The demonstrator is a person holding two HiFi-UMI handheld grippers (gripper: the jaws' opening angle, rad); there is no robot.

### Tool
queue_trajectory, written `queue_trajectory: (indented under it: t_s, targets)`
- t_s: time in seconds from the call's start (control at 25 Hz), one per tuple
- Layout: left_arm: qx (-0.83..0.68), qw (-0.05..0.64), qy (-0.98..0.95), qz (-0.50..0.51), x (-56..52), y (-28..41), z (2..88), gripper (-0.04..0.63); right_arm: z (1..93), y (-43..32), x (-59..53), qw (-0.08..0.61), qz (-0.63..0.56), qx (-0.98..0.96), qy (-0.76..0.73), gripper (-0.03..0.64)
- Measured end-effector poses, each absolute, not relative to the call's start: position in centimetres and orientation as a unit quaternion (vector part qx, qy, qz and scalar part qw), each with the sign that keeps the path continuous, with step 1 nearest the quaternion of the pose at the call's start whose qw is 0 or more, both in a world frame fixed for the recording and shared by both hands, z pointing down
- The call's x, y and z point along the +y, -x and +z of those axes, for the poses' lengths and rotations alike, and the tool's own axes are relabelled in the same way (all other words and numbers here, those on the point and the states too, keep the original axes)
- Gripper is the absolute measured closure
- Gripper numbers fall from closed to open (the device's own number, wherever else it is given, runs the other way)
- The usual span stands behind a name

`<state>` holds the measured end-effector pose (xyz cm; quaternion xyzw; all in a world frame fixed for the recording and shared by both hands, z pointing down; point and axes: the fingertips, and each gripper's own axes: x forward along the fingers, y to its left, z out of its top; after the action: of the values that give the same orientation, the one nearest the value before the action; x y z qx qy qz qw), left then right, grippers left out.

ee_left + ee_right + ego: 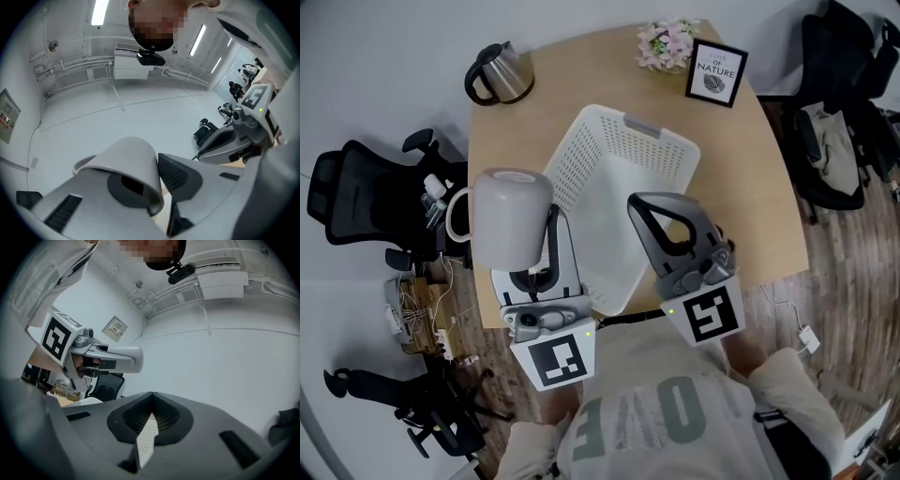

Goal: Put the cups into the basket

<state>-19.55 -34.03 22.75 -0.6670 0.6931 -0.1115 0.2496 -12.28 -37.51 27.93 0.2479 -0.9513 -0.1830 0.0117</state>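
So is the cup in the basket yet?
Not yet. The left tool grips the cup, off to the basket's left side.

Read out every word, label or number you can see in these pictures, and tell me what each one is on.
"OF NATURE": framed sign; the small line above these words is too blurred to read.
Possibly "OVE": large letters on the person's shirt, upside down and creased, so not certain.
Wall plaque: too small to read.
Marker cubes: square patterns only, no words.
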Motion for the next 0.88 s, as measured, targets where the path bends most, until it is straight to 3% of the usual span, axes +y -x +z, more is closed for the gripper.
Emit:
queue_trajectory:
  t_s: [0.36,0.56,0.88]
  targets:
    - [0.664,0.263,0.694,-0.087,-35.4,20.1,20.5,0.522,26.0,12.3,-37.7,0.011,-0.183,-0.939,-0.291,0.62]
    - [0.619,0.27,0.725,-0.136,-37.7,20.1,19.9,0.522,24.9,12.0,-37.9,0.007,-0.187,-0.933,-0.307,0.62]
    - [0.507,0.204,0.792,-0.272,-42.5,18.3,27.0,0.522,25.3,11.8,-37.5,0.005,-0.167,-0.93,-0.328,0.618]
